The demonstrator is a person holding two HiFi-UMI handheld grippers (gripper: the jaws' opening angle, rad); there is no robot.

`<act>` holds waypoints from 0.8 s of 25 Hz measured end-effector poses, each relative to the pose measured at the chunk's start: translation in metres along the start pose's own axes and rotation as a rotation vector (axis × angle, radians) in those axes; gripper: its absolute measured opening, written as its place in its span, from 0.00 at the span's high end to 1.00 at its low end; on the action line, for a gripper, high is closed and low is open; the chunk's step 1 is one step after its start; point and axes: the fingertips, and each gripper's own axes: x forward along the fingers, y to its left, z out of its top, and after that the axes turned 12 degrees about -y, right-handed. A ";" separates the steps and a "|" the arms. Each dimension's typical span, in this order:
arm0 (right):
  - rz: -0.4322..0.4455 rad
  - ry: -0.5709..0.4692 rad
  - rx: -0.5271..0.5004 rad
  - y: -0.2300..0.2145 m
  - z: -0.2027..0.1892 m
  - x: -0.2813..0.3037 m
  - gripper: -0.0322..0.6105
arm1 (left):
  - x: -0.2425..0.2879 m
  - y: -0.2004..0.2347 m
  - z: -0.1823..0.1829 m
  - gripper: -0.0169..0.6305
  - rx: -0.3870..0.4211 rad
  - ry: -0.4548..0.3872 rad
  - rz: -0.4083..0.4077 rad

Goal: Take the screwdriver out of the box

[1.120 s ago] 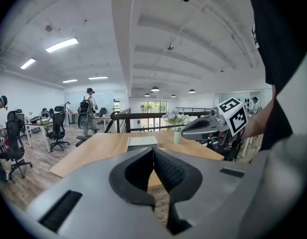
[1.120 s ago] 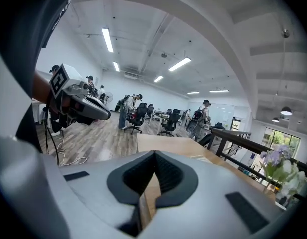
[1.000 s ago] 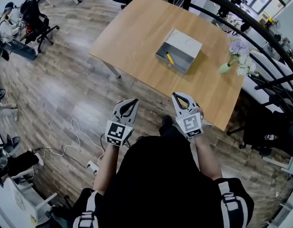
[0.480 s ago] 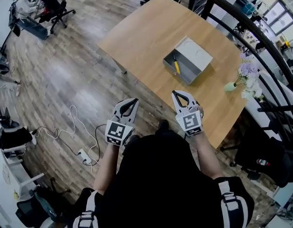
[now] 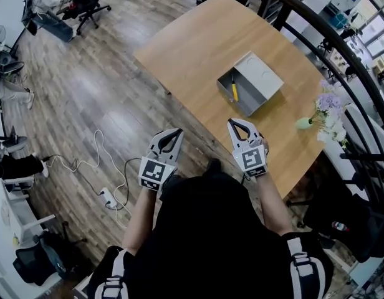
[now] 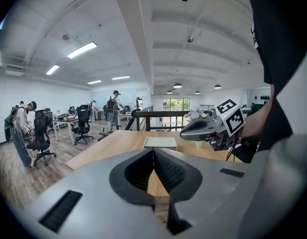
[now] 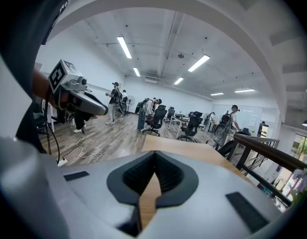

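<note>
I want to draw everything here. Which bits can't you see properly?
The screwdriver: head view, too small to show its tip.
Inside of the box: left gripper view, hidden behind its own near wall.
The box and screwdriver: right gripper view, not seen; the right gripper fills the bottom.

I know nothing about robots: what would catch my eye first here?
An open grey metal box sits on the light wooden table, a yellow-handled screwdriver lying inside it. Nearer the person, the left gripper and right gripper are held out side by side, both shut and empty. A green vase of purple flowers stands by the table's right edge.
</note>
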 end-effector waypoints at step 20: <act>-0.027 0.018 0.059 -0.029 -0.016 -0.023 0.91 | 0.035 -0.022 0.018 0.94 0.041 -0.011 -0.026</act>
